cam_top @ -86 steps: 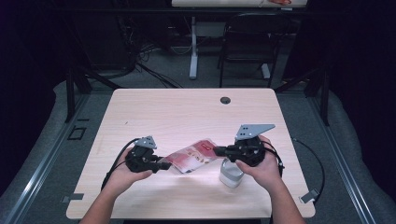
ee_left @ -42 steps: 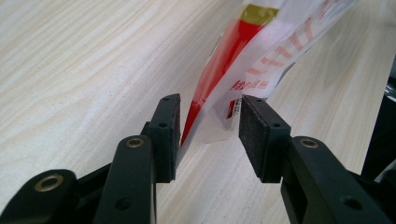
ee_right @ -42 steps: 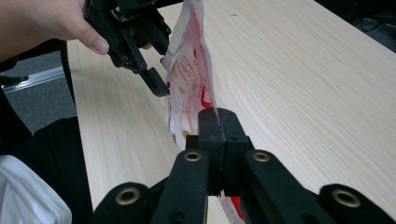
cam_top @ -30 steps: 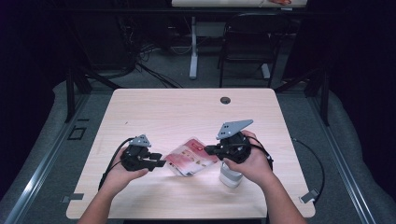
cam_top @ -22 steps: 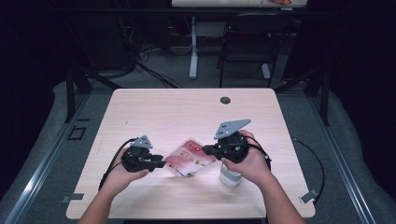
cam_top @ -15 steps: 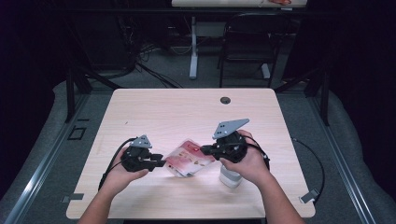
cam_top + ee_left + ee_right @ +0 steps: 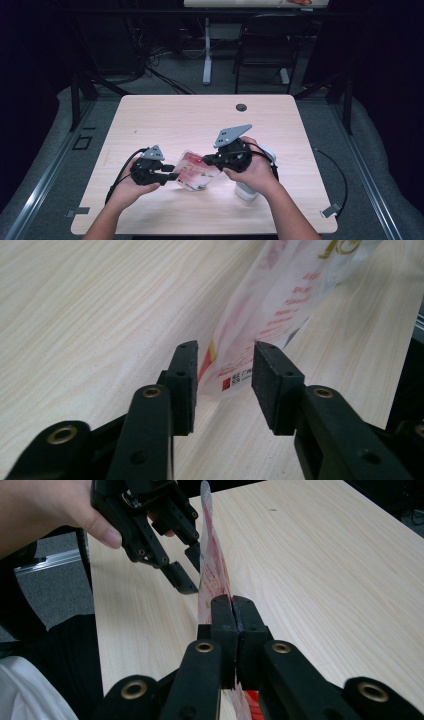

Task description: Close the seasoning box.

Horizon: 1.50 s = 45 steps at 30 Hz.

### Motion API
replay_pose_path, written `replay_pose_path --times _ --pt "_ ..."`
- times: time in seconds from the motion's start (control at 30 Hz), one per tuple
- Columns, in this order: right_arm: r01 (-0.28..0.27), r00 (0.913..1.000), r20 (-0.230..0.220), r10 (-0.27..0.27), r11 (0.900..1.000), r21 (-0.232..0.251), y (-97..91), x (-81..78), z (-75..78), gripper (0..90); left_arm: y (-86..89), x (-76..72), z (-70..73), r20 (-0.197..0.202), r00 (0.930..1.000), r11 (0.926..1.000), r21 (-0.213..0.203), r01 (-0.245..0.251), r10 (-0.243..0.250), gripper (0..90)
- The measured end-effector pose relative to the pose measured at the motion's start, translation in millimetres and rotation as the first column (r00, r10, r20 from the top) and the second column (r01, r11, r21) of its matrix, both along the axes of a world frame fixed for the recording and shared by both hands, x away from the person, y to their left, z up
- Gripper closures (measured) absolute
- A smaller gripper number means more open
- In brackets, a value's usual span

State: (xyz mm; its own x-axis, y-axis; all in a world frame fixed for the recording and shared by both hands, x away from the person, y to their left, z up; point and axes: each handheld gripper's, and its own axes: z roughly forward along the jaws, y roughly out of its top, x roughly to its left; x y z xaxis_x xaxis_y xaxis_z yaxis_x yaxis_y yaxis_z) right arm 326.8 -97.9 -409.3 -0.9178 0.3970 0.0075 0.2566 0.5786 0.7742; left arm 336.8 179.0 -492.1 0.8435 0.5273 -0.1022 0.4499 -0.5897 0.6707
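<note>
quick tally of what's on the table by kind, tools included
Black two-jaw tools: 2 (left tool, right tool)
Red and white printed plastic pouches: 1
White plastic bottles, partly hidden under the right hand: 1
Dark round table grommets: 1
Total: 5

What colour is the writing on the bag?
Red, on the clear bag; the left gripper view shows it best.

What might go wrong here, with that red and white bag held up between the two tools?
The right gripper alone pinches the bag; the left gripper, whose fingers have just been opening, stands open around its corner without pressing. So the thin bag may sag, twist or slip free. It could also swing against the white bottle beside the right hand and tip it.
</note>
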Motion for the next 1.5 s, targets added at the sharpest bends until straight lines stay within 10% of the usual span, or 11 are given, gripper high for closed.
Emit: replay_pose_path --times 1.0,1.5 --pt "-0.060 0.9982 0.003 0.060 0.9982 -0.009 39.9 2.3 2.5 83.1 8.9 -0.9 4.7 -0.006 1.0000 0.9999 -0.011 0.005 -0.005 59.3" --pt "-0.061 0.9981 -0.006 0.062 0.9931 0.101 45.8 2.0 11.3 72.2 30.0 5.1 5.7 -0.026 0.9986 0.9971 -0.059 -0.048 0.046 52.0"
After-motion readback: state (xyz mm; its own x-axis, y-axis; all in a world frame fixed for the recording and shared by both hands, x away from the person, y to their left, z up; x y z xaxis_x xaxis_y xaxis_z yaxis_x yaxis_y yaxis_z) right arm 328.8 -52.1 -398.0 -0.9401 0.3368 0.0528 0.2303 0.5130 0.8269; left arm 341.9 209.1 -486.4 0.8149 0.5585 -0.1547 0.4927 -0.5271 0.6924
